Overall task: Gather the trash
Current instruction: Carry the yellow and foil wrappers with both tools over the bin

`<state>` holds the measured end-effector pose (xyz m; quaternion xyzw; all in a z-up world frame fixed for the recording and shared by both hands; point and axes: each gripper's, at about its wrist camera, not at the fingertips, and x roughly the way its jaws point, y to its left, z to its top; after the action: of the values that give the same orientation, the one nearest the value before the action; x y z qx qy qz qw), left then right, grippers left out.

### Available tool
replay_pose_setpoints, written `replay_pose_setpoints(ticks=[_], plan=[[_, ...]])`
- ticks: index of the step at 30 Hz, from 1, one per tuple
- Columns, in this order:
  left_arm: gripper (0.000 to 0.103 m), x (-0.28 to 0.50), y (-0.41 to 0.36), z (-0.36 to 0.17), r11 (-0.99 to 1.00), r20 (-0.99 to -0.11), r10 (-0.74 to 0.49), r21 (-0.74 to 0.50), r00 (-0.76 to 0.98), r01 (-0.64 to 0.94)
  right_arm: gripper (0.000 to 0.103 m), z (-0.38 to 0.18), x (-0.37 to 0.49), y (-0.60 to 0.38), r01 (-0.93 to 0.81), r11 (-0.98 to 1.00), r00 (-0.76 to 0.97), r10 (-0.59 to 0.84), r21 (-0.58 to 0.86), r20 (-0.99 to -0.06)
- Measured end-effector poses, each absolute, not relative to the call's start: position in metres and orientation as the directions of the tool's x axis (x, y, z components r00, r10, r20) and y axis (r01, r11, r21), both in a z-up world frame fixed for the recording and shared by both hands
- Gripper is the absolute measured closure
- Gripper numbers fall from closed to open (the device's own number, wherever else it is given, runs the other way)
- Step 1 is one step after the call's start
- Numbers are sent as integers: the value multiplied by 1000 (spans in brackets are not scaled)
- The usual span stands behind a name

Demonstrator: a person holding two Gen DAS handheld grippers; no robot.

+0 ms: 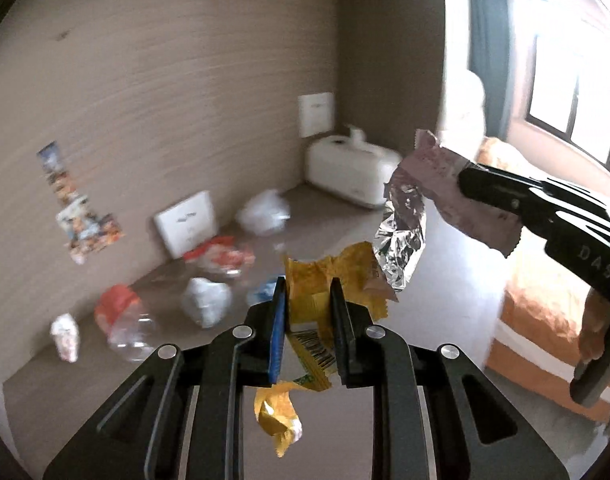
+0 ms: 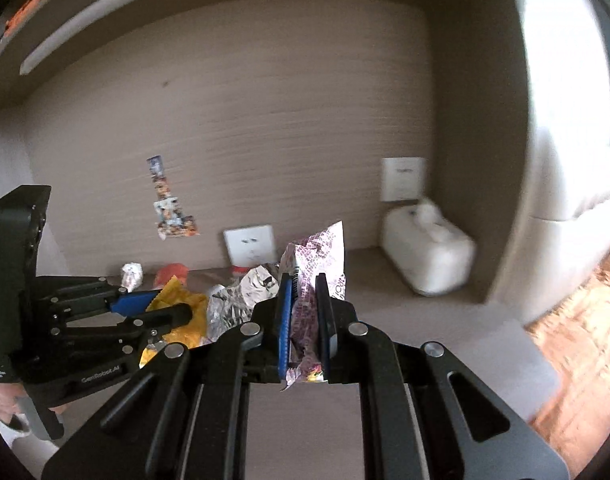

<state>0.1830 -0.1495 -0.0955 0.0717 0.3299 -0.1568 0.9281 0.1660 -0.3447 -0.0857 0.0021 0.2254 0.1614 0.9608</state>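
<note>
Tissue box (image 1: 351, 172) in the shelf corner, white tissue poking from its top. Left gripper (image 1: 308, 300) pinches a yellow wrapper (image 1: 321, 280); right gripper (image 2: 305, 300) pinches a purple foil-lined wrapper (image 2: 319, 256) — both lifted off the shelf, near side of the box.

Trash on shelf (image 1: 317, 216): bottle (image 1: 125, 320) left, bag (image 1: 265, 212) further right, tissue box (image 1: 351, 168) in right corner.
</note>
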Motion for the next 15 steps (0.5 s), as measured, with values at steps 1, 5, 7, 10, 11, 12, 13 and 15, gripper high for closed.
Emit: replay_pose_setpoints(ticks=[1,5,7,10,11,12,13,15], plan=[[83,180,-161,-97,934,-640,-254,32,725,355,91,-86,161,-353,-296,952,849,299,77,-436],[83,161,-218,-106,891,-660,-309,50,685,450,91,-95,127,-409,-179,980,862,200,89,-465],[83,150,-250,-113,860,-675,-364,21,642,510,91,-103,109,-434,-132,986,858,166,103,-486],[83,135,-291,-126,819,-694,-404,16,596,573,91,-115,87,-459,-81,990,848,128,114,-514],[83,130,-304,-131,805,-702,-417,11,578,594,91,-121,78,-469,-59,991,842,113,118,-527],[83,125,-317,-138,789,-711,-428,8,558,615,91,-127,73,-476,-42,991,836,103,123,-539],[83,121,-326,-143,778,-717,-434,9,546,629,91,-133,66,-483,-25,991,830,92,128,-549],[83,112,-347,-156,756,-733,-440,9,519,654,91,-147,52,-498,14,990,816,69,139,-574]])
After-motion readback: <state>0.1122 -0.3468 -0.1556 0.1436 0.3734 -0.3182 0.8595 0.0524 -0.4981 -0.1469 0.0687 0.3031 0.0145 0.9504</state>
